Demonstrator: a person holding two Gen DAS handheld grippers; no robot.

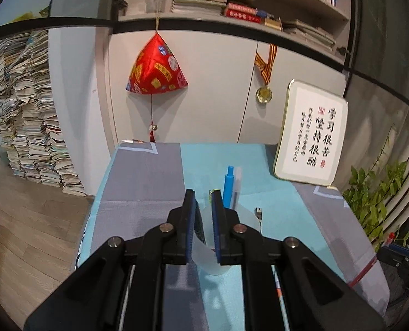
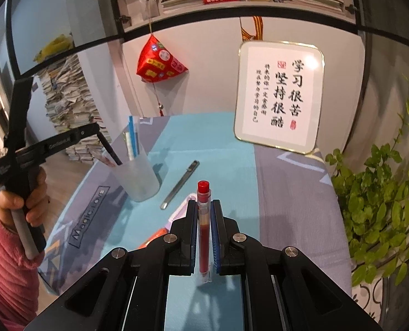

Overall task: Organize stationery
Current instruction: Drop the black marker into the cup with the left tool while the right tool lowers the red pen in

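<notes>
My left gripper (image 1: 203, 197) is shut on the rim of a translucent plastic cup (image 1: 208, 251) that stands on the table. A blue pen (image 1: 228, 186) and a clear pen stand in the cup. In the right wrist view the same cup (image 2: 137, 175) sits at the left with the left gripper (image 2: 113, 153) on its rim. My right gripper (image 2: 203, 207) is shut on a red pen (image 2: 203, 220), held above the table with its red cap pointing forward.
A grey utility knife (image 2: 180, 184) lies on the blue and grey tablecloth (image 2: 223, 151) beside the cup. A white ruler and an orange item (image 2: 152, 238) lie under my right gripper. A framed calligraphy sign (image 2: 280, 93) leans at the back right. A plant (image 2: 378, 201) stands right.
</notes>
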